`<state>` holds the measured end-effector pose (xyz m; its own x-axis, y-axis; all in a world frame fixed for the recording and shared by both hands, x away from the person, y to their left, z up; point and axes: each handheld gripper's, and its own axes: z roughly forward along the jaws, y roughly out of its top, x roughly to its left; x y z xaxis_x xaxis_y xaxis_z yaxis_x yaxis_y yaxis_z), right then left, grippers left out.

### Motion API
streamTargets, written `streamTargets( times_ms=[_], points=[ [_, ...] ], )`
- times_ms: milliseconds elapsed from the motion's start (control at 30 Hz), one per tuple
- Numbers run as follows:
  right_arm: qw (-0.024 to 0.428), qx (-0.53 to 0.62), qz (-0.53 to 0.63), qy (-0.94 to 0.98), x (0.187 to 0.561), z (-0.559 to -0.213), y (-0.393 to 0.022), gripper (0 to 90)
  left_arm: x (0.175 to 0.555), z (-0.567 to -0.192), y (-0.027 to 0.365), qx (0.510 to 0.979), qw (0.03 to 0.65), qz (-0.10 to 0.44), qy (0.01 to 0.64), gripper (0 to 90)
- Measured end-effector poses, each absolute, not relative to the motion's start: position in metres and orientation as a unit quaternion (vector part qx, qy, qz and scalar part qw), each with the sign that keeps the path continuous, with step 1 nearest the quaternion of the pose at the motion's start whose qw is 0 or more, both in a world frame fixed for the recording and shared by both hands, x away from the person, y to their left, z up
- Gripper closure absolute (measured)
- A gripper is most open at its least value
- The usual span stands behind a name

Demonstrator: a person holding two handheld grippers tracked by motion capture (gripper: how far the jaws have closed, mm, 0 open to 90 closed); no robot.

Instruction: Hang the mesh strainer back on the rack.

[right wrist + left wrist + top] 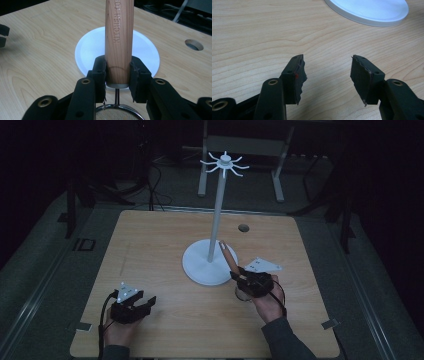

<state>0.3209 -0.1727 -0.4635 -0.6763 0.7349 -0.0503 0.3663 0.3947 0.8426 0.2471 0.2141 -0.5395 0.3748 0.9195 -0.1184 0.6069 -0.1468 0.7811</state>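
Note:
A small strainer with a wooden handle [119, 40] and a metal mesh bowl [117, 113] is held by my right gripper [117, 71], whose jaws are shut on the handle's lower end. In the high view the handle [228, 254] slants up toward the pole of a white stand [218, 210], and the right gripper [248, 279] is just right of the stand's round base [200, 267]. The stand's top has several white hook arms [225, 163]. My left gripper [327, 72] stands open over bare wood near the front left, and the high view shows that left gripper [142, 304] too.
The wooden table [150, 240] has a round cable hole [243, 227] at the back right. The stand's white base [372, 11] lies ahead of the left gripper. Dark floor, cables and a grey frame [245, 150] lie beyond the table.

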Motion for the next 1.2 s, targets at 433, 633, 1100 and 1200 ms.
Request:
streamTargets(
  times_ms=[433, 633, 1100, 1200],
  points=[
    [0.226, 0.340, 0.448, 0.796, 0.321, -0.452, -0.172, 69.3, 0.247, -0.539, 0.215, 0.730, 0.392, 0.199, 0.523, 44.8],
    [0.228, 0.341, 0.454, 0.791, 0.322, -0.446, -0.172, 69.4, 0.247, -0.539, 0.215, 0.731, 0.391, 0.200, 0.523, 44.8],
    [0.233, 0.343, 0.471, 0.779, 0.323, -0.433, -0.172, 69.4, 0.247, -0.539, 0.215, 0.729, 0.393, 0.201, 0.524, 44.8],
    [0.235, 0.343, 0.474, 0.777, 0.324, -0.431, -0.173, 69.3, 0.247, -0.539, 0.215, 0.729, 0.393, 0.201, 0.524, 44.8]
  ],
)
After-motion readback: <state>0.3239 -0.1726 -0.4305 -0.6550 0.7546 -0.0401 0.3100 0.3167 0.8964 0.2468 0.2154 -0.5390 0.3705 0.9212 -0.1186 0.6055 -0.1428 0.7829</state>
